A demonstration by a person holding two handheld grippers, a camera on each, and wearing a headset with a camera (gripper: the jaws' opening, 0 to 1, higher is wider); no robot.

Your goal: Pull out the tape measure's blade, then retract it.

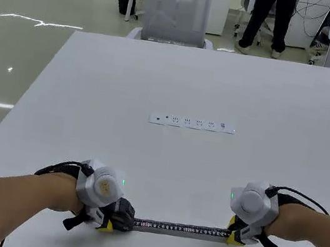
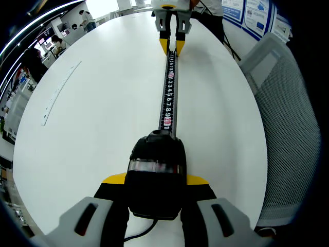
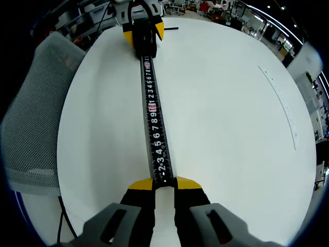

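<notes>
Currently the left gripper [image 1: 107, 220] is clamped on the black, rounded plastic tape measure case [image 2: 157, 175], near the front edge of the white flat table [image 1: 161, 72]. The narrow, numbered metal blade [image 1: 180, 229] runs flat along the tabletop to the right. The right gripper [image 3: 163, 182] pinches the blade's free end; the end hook seems hidden between its jaws. A white power strip [image 1: 192, 123] lies well beyond, mid-table.
</notes>
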